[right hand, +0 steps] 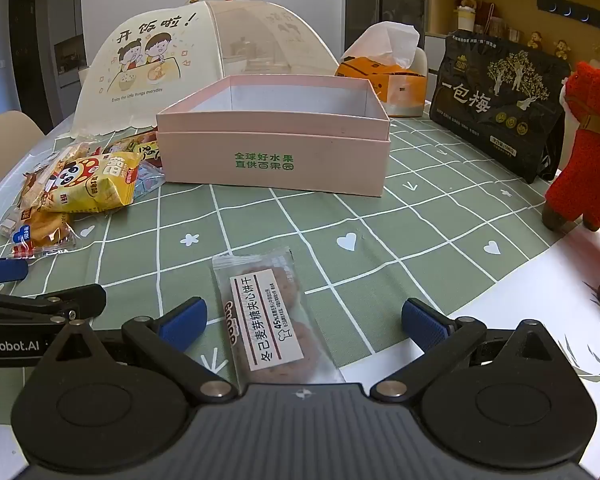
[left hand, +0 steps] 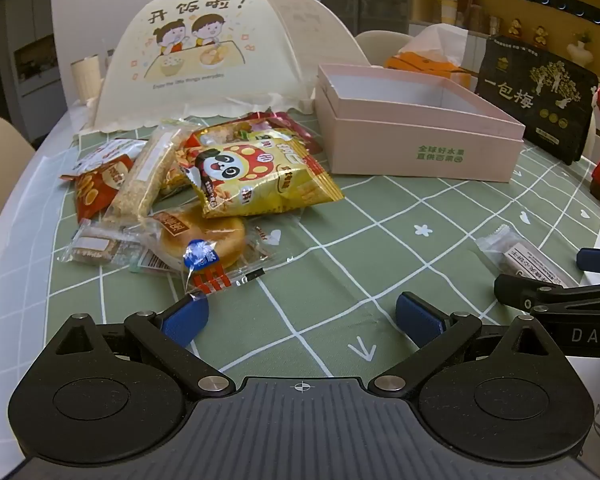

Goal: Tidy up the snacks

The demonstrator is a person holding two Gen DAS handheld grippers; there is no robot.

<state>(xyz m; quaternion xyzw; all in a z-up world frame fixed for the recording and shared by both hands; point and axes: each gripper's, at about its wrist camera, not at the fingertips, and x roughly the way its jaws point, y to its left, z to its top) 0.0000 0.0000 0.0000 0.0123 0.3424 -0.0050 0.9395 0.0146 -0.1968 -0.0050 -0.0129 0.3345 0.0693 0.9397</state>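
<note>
A pile of snack packets (left hand: 204, 188) lies on the green checked tablecloth, topped by a yellow panda bag (left hand: 256, 176) with a wrapped round pastry (left hand: 204, 240) in front. My left gripper (left hand: 302, 322) is open and empty, just in front of the pile. An open, empty pink box (right hand: 276, 152) stands behind; it also shows in the left wrist view (left hand: 416, 140). My right gripper (right hand: 304, 324) is open, its fingers on either side of a clear biscuit packet (right hand: 268, 320) lying flat on the cloth. That packet shows at the right of the left wrist view (left hand: 528, 256).
A cream mesh food cover (right hand: 172, 64) stands at the back left. An orange tissue box (right hand: 384, 76), a black plum bag (right hand: 500, 104) and a red plush animal (right hand: 584, 148) line the back right. The pile shows at the left of the right wrist view (right hand: 84, 188).
</note>
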